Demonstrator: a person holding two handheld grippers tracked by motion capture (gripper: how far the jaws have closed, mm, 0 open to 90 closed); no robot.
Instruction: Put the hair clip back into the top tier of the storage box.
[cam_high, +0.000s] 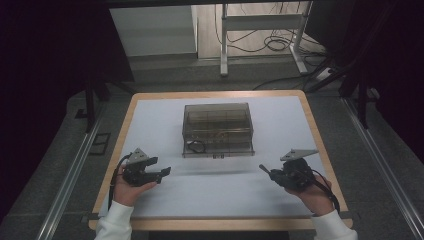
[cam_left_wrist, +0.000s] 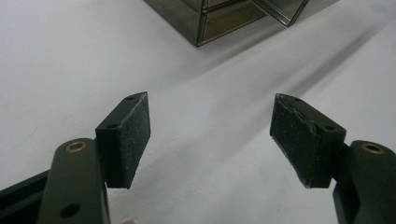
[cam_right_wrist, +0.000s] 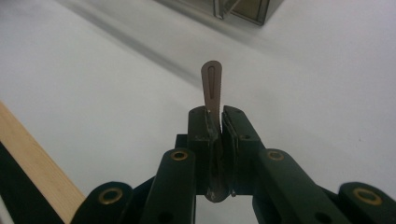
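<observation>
A smoky see-through plastic box (cam_high: 217, 129) with inner compartments stands in the middle of the white mat. My left gripper (cam_high: 165, 172) hovers at the front left, its jaws wide apart with nothing between them; the left gripper view shows both black pads (cam_left_wrist: 133, 135) over bare mat and a corner of the box (cam_left_wrist: 219, 18) ahead. At the front right, my right gripper (cam_high: 272, 175) points toward the box. In its own view the right gripper (cam_right_wrist: 215, 116) is shut on a thin flat brownish strip (cam_right_wrist: 212, 84) with a slot, which sticks out beyond the tips.
The table's wooden rim (cam_high: 320, 145) frames the white mat (cam_high: 215, 195). A black loop (cam_high: 196, 146) lies inside the box at its front left. Beyond the table are a white desk frame (cam_high: 223, 50) and cables on the floor (cam_high: 275, 42). A corner of the box (cam_right_wrist: 247, 9) shows ahead of the right gripper.
</observation>
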